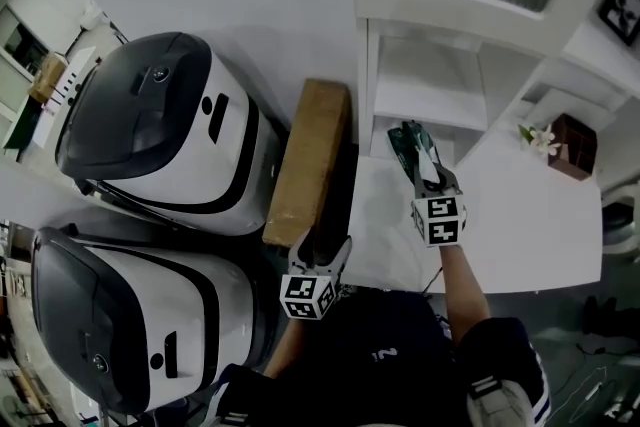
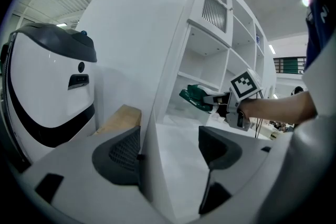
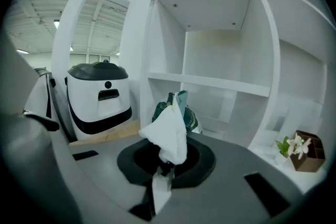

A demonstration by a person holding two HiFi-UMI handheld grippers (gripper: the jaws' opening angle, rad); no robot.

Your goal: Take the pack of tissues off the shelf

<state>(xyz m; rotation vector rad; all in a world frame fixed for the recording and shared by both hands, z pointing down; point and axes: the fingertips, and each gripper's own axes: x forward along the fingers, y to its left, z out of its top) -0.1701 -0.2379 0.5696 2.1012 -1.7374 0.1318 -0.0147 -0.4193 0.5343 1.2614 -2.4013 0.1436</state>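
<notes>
The pack of tissues (image 1: 408, 145) is dark green with a white end. It hangs in the air just in front of the lower compartment of the white shelf (image 1: 425, 100). My right gripper (image 1: 428, 177) is shut on the pack's white end (image 3: 169, 134), and the green body (image 3: 185, 112) sticks out beyond the jaws. From the left gripper view, the pack (image 2: 192, 97) and the right gripper (image 2: 211, 98) show in front of the shelf openings. My left gripper (image 1: 320, 253) stays low by the shelf's side panel (image 2: 152, 165), jaws apart astride the panel's edge.
Two large white and black machines (image 1: 150, 125) (image 1: 120, 325) stand at the left. A brown board (image 1: 310, 155) lies between them and the shelf. A small brown box with white flowers (image 1: 568, 143) sits on the white surface at the right.
</notes>
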